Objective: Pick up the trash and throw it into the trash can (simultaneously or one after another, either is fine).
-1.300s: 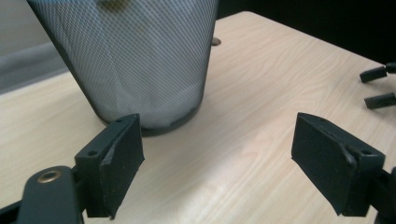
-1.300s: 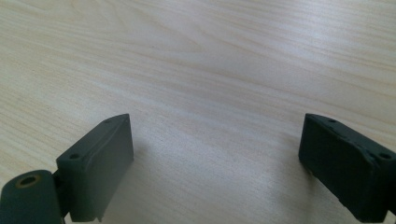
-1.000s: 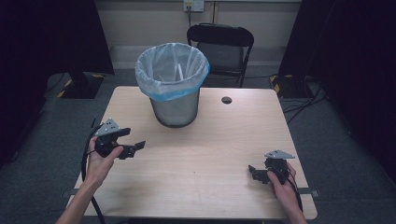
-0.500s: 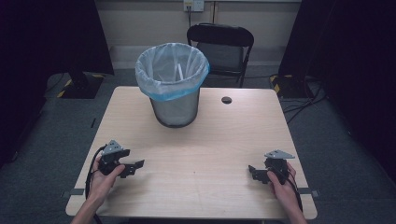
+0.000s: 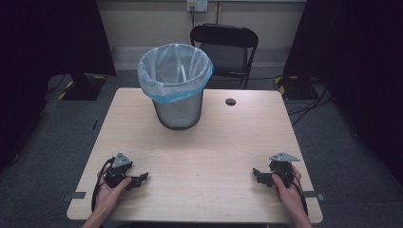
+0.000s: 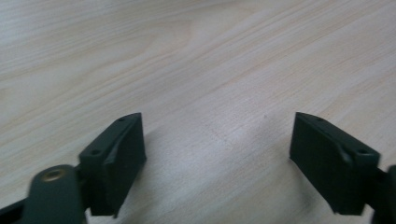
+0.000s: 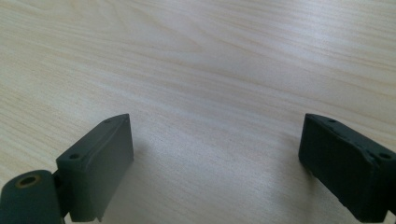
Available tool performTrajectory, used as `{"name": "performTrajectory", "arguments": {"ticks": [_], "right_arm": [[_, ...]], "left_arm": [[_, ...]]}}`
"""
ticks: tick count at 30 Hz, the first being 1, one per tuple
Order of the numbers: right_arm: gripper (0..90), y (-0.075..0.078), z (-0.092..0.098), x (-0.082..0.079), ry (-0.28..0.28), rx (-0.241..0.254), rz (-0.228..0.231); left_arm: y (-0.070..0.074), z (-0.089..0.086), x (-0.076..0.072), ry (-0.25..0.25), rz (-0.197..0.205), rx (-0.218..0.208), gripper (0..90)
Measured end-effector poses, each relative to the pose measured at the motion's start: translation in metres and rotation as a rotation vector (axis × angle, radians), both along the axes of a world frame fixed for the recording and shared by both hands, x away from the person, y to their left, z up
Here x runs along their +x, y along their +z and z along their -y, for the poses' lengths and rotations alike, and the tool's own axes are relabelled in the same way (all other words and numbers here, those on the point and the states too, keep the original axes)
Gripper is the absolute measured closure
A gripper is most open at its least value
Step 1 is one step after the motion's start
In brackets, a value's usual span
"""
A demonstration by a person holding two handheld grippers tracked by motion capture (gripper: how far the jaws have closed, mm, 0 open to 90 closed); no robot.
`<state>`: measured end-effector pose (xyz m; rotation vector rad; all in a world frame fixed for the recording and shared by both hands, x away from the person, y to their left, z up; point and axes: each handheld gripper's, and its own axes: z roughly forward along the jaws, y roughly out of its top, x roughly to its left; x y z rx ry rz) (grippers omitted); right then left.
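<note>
down comes the left gripper (image 5: 138,180) since a second ago, dropping from up near the table's left edge to rest low at the near left corner, its jaws having just been opening a touch wider with nothing between them. across the way the right gripper (image 5: 257,175) hasn't budged, parked at the near right corner. both stand with jaws spread apart and empty; in the left gripper view the left one (image 6: 217,158) shows bare wood grain between its black pads, and in the right gripper view the right one (image 7: 215,163) shows the same. the waste bin (image 5: 176,88), lined with a clear bag edged in blue, stands upright at the far middle of the table (image 5: 204,147), well apart from both hands. something pale lies inside it, too faint to name. no loose item sits on the tabletop, so my read is that the work with the bin looks finished, or not yet begun, with both hands settled in a resting pose. a folding chair (image 5: 223,47) waits behind the table, and a small round hole (image 5: 231,101) sits right of the bin.
</note>
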<state>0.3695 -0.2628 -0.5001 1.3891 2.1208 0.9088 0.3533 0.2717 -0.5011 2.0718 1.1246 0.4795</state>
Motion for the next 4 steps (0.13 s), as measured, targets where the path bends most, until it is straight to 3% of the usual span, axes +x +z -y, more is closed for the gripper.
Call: {"name": "performTrajectory", "arguments": {"ticks": [1,4], "right_arm": [[9.1,0.0000,0.0000,0.0000,0.000,0.000,0.000],[9.1,0.0000,-0.0001,-0.0001,0.000,-0.001,0.000]], "left_arm": [[0.0000,0.0014,-0.0004,0.001,0.005,0.019,15.4],[-0.0001,0.0014,-0.0001,0.000,0.003,0.018,14.9]]}}
